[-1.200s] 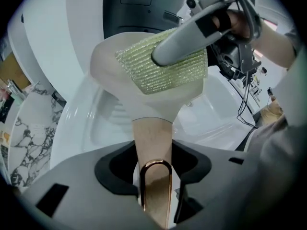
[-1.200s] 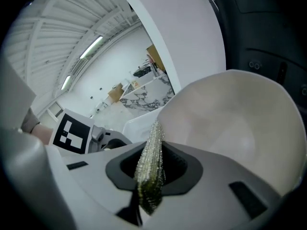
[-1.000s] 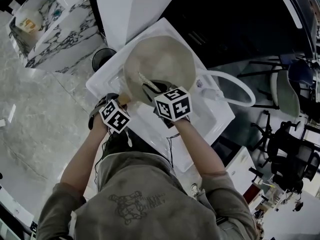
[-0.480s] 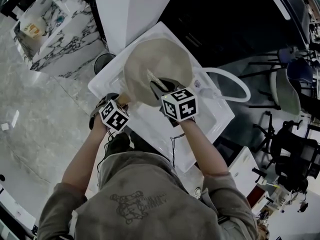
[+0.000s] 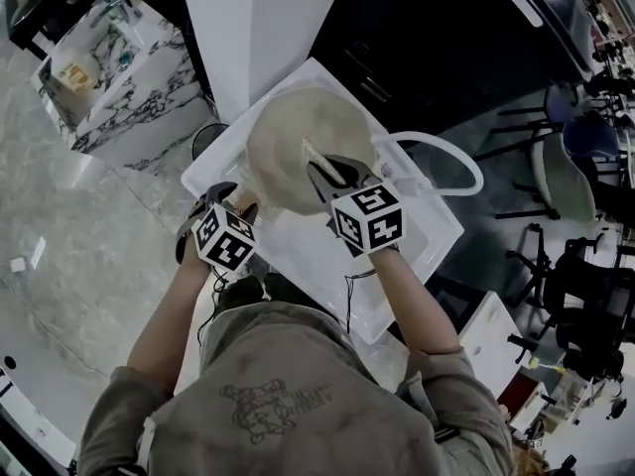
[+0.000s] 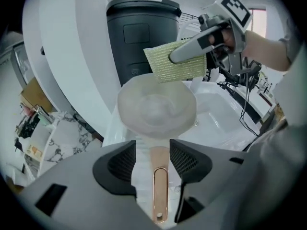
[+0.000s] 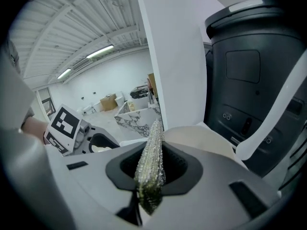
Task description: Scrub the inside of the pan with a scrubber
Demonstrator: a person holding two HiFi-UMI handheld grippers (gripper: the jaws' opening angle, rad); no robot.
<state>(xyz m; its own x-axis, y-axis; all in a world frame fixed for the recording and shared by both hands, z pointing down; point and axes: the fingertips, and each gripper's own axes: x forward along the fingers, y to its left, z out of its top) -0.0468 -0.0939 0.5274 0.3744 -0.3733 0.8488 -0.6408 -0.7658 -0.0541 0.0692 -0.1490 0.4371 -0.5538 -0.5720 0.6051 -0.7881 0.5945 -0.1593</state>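
Observation:
A cream pan [image 5: 288,127] stands tilted in the white sink [image 5: 422,241], its inside facing me. Its copper handle [image 6: 159,176] lies between the jaws of my left gripper [image 6: 152,162]. The handle sits against the right pad and a gap shows at the left pad. My right gripper [image 5: 332,172] is shut on a flat yellow-green scrubber [image 6: 175,61], which it holds over the pan's far rim. In the right gripper view the scrubber [image 7: 151,162] stands edge-on between the jaws, with the pan [image 7: 201,133] just beyond.
A white hose [image 5: 451,157] loops at the sink's right. A black bin [image 6: 139,32] and a white column [image 5: 258,18] stand behind the sink. A marble counter [image 5: 109,77] is at the far left, and office chairs [image 5: 585,296] at the right.
My right gripper has carried the scrubber a little to the right across the pan's inside. The left gripper and the pan have kept their places.

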